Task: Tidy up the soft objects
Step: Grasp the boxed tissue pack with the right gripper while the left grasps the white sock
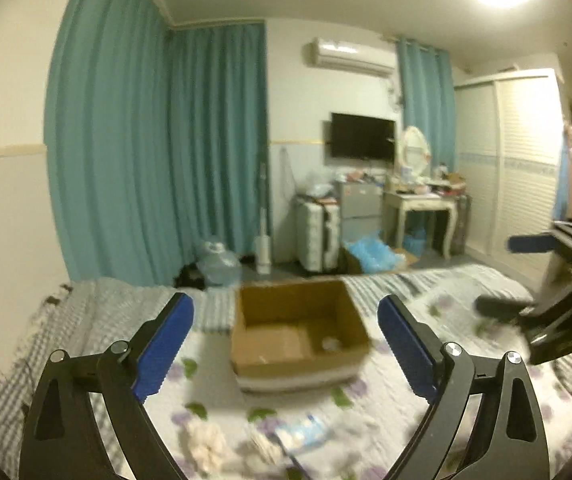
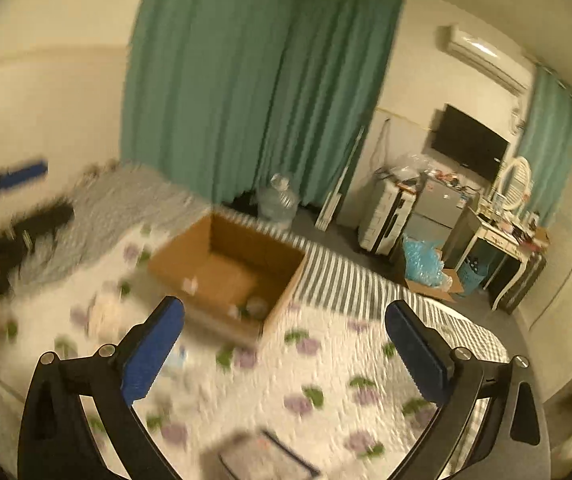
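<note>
While both views are smeared with blur, the layout on the bed reads clearly enough.

Left gripper (image 1: 286,324): held above the bed, blue-padded fingers (image 1: 163,346) spread wide, nothing between them; it also shows at the left edge of the right wrist view.

Right gripper (image 2: 285,330): likewise spread wide with nothing held, hovering over the quilt; in the left wrist view it appears at the far right, one blue pad pointing left.

Cardboard box (image 1: 300,334): sits open-topped on the bed, straight ahead of the left gripper and ahead-left of the right one; a small pale item lies in its near right corner, too blurred to name.

Soft objects: a cream fluffy bundle (image 1: 203,440) lies on the quilt near the left gripper, in front of the box and outside it; just beside it is a blue-and-white packet (image 1: 304,434). A pale lump (image 2: 105,314) beside the box's left corner in the right wrist view may be the same bundle; I cannot tell.

Floral quilt (image 2: 269,396): white with purple flowers and green leaves, covering the bed under the box.

Striped blanket (image 2: 338,276): grey and white, along the far edge of the bed behind the box.

Background: teal curtains (image 1: 157,152), a wall television (image 1: 362,140), a water jug (image 1: 217,266) on the floor.
</note>
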